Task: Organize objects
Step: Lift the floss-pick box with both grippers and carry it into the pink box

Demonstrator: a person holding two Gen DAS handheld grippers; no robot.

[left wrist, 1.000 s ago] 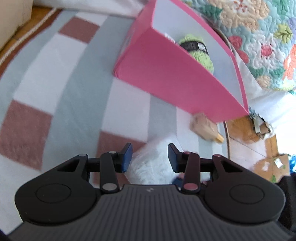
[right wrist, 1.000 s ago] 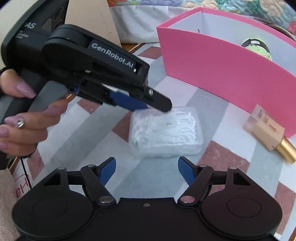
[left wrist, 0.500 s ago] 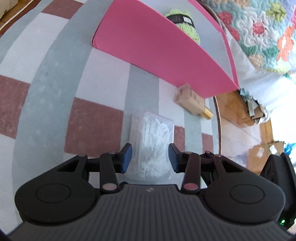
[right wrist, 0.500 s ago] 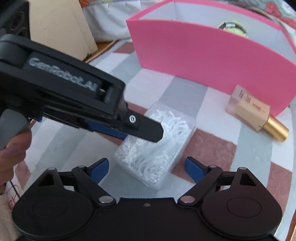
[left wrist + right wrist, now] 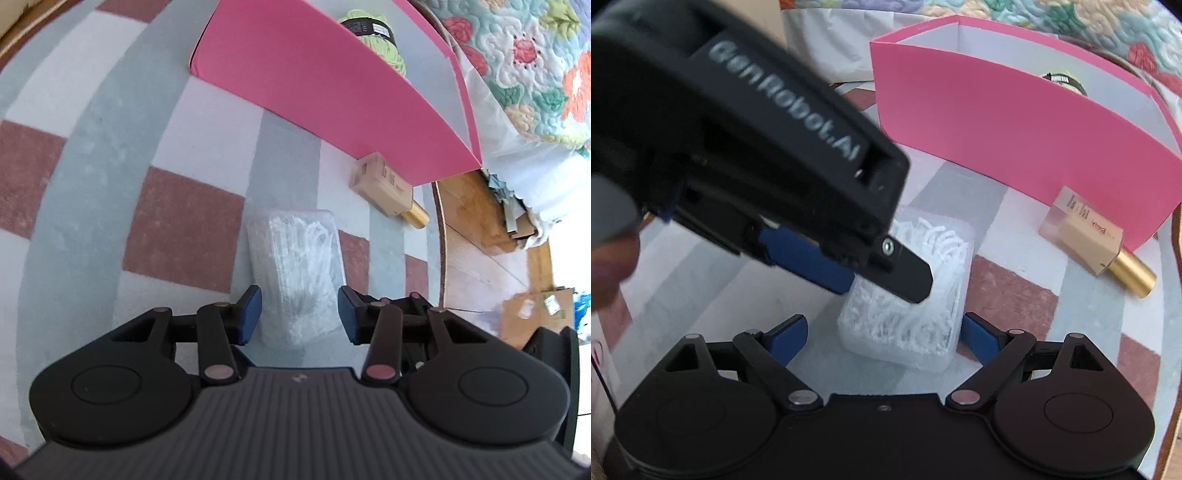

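A clear plastic box (image 5: pixel 295 273) packed with white floss picks is seen lying flat on the checked rug (image 5: pixel 184 221). Its near end is placed between the blue pads of the left gripper (image 5: pixel 300 314), whose fingers are partly parted; a thin gap is visible on each side, so the pads are not seen pressing on the box. In the right wrist view the same box (image 5: pixel 916 317) lies between the fingertips of the right gripper (image 5: pixel 882 334), which are spread wide and have just been opening; the right pad is close beside the box's corner, the left one stands well clear. The left gripper's body (image 5: pixel 750 155) is seen reaching in from the left above the box, its finger tips over the box's middle.

Beyond the fingers and to the right, a beige bottle with a gold cap (image 5: pixel 388 186) is found lying on its side on the rug, just beside the long wall of a pink box (image 5: pixel 332 85). Inside that box a skein of green yarn (image 5: pixel 380 40) is visible. Behind the pink box a flowered quilt (image 5: pixel 524 66) is seen.
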